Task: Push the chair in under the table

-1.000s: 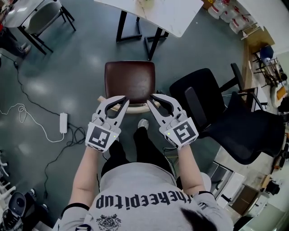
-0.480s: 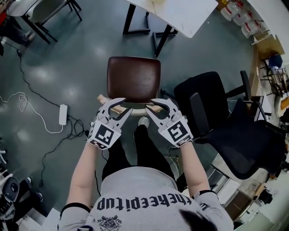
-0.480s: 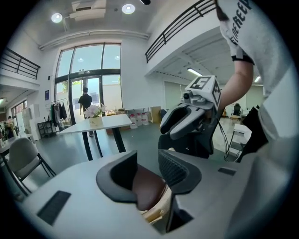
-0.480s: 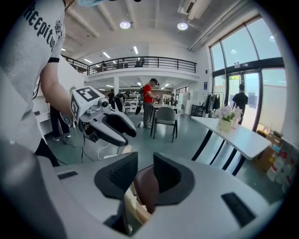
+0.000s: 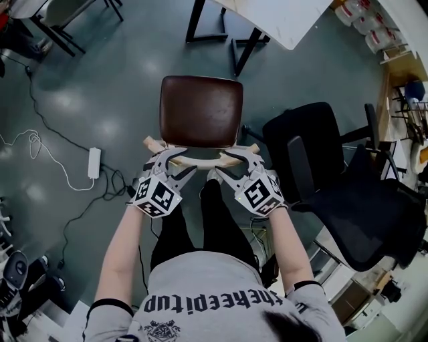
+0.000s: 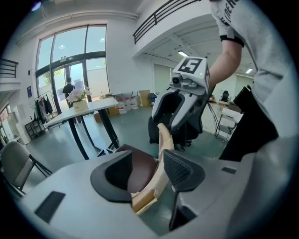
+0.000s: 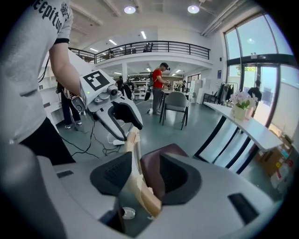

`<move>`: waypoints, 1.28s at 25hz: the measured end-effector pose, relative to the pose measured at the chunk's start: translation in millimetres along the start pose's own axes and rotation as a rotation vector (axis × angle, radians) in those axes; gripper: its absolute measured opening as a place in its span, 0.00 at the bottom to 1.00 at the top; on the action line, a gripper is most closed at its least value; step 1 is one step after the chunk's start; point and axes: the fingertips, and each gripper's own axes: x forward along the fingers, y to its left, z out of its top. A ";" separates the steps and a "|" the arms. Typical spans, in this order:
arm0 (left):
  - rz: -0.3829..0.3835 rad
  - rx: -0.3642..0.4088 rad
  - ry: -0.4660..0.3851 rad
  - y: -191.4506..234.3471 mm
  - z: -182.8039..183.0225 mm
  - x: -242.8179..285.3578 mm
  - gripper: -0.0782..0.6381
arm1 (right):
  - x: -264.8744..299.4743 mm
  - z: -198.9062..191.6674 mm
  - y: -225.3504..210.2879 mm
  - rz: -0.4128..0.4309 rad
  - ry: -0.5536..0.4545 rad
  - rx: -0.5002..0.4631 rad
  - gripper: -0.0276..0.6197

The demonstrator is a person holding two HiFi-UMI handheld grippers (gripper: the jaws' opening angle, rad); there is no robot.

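Brown is the seat of the chair (image 5: 200, 110). It stands on the floor (image 5: 100, 100) in the middle of the head view. The white counter (image 5: 281, 20) is at the top edge, and the chair is near its black legs but not under it.

The chair's pale wooden back rail (image 5: 200, 160) runs across below the seat. The left gripper (image 5: 175, 162) is at the left end of the rail and the right gripper (image 5: 231, 163) is at the right end. Both grippers have just been opening. Each one now stands spread wide, with the rail in between its two sides but not squeezed.

The floor is grey-green, smooth and shiny, with soft spots of light on it. A white cable (image 5: 27, 143) curls over it at the left and runs to a white power strip (image 5: 93, 162). A black office chair (image 5: 301, 147) stands just to the right of the brown chair.

The room is big and bright. The left gripper view shows tall windows (image 6: 70, 56) at the upper left and flowers (image 6: 77, 95) on the counter. The right gripper view shows a balcony (image 7: 140, 46) with a dark railing up high and a grey chair (image 7: 176, 102) below it.
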 end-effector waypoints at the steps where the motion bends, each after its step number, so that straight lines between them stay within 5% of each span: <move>1: -0.009 0.006 0.015 -2.6 -4.4 1.8 0.40 | 1.8 -5.5 2.2 0.009 0.016 -0.005 0.32; 17: -0.052 0.045 0.220 -17.4 -64.3 26.3 0.45 | 22.0 -74.7 16.6 0.073 0.210 -0.086 0.42; 32: -0.034 0.048 0.261 -12.6 -69.6 34.2 0.47 | 46.5 -98.1 6.9 0.044 0.366 -0.210 0.40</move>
